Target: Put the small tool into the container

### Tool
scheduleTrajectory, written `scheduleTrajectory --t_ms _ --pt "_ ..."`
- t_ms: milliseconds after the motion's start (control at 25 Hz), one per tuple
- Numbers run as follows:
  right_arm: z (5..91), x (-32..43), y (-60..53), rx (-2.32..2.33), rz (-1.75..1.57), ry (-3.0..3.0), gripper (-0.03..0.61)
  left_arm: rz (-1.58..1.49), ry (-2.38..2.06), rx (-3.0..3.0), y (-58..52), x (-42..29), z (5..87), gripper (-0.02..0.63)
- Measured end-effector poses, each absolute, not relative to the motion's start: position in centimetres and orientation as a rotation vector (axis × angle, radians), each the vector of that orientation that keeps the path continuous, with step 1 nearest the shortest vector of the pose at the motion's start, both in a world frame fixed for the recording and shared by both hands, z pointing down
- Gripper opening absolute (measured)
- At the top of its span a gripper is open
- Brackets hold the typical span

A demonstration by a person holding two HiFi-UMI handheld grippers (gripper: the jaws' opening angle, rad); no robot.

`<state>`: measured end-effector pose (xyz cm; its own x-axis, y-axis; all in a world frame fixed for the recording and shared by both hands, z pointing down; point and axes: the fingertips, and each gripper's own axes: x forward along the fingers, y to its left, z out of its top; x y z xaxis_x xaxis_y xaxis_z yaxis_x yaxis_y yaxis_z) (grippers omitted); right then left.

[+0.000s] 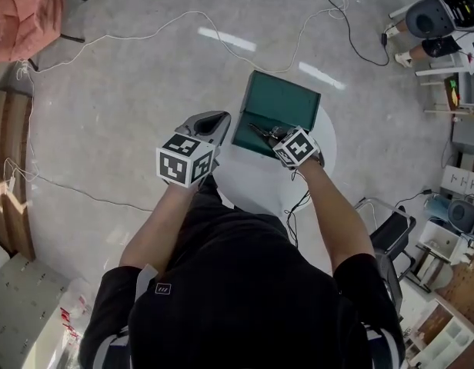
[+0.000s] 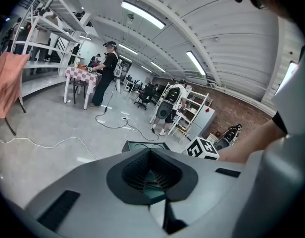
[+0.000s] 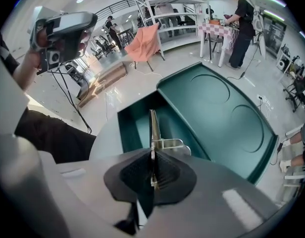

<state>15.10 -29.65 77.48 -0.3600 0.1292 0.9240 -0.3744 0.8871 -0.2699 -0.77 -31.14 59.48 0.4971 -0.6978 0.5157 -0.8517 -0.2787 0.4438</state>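
My right gripper [image 3: 153, 175] is clenched on the small tool [image 3: 153, 125], green container [image 3: 217, 108] just ahead; my left gripper [image 2: 151, 178] is closed, empty.

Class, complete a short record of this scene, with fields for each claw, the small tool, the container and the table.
left claw: shut, nothing between its jaws, held to the left of the container
right claw: shut on the small tool
small tool: thin, metal, seen edge-on, sticking out over the open compartment
container: dark green box, open
lid: flipped back, with two round recesses
table: white, round, bears the container
task state: tool clamped, not yet released
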Motion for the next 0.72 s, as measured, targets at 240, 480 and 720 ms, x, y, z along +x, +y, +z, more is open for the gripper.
scheduleTrajectory --t_ms 240,480,720 --pt "78.2 15.6 -29.2 0.175 0.529 -1.82 0.017 0.294 -1.213 2.086 -31.0 0.6 59.7 0.006" --pt "78.1 16.4 -30.4 0.317 0.541 -1.751 0.049 0.314 -1.142 2.12 -31.0 0.6 59.9 0.006" --pt "77.1 18.8 -31.2 0.441 0.542 -1.719 0.084 0.319 -1.084 2.175 -32.1 1.4 59.2 0.006"
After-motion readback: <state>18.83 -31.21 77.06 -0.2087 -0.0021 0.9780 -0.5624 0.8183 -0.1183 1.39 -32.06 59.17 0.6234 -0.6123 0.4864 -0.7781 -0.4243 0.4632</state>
